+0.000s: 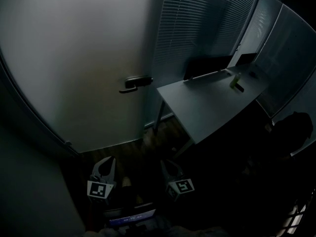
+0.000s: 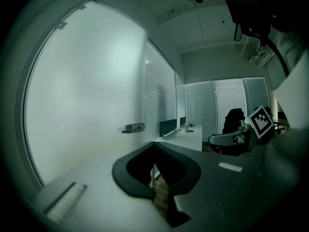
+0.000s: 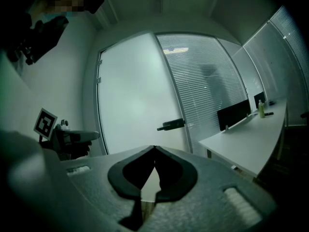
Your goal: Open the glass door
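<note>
A frosted glass door [image 1: 74,68] fills the left and middle of the head view, closed, with a dark lever handle [image 1: 134,83] at its right edge. The same handle [image 2: 133,128] shows in the left gripper view, and the handle [image 3: 170,125] sits ahead in the right gripper view. My left gripper [image 1: 107,166] is low in the head view, well short of the door, jaws shut and empty [image 2: 154,145]. My right gripper [image 1: 167,167] is beside it, tips also together with nothing held [image 3: 154,148].
A white desk [image 1: 212,100] stands right of the door, with a dark screen [image 1: 207,67] and a small bottle [image 1: 236,81] on it. Slatted blinds [image 1: 197,28] cover the glass wall beside the door. A dark chair [image 1: 291,127] is at far right.
</note>
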